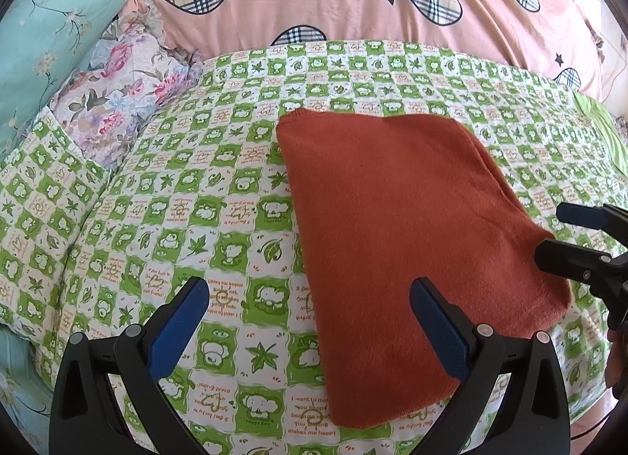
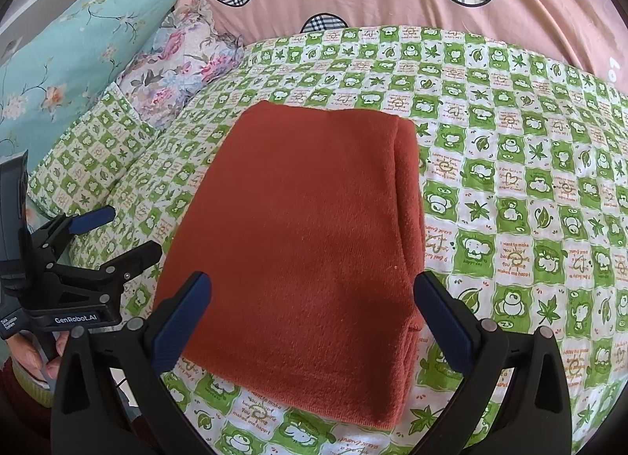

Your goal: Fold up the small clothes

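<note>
Both grippers hover with fingers spread wide and empty: the left gripper (image 1: 310, 321) at the garment's nine-o'clock edge, the right gripper (image 2: 314, 317) over its six-o'clock end. The rust-orange garment (image 2: 306, 227) lies flat on the green-checked bed sheet (image 2: 510, 188), already folded into a neat rectangle with its thick layered edge at three o'clock. That flanking stance suits one more fold, or simply letting go.
</note>
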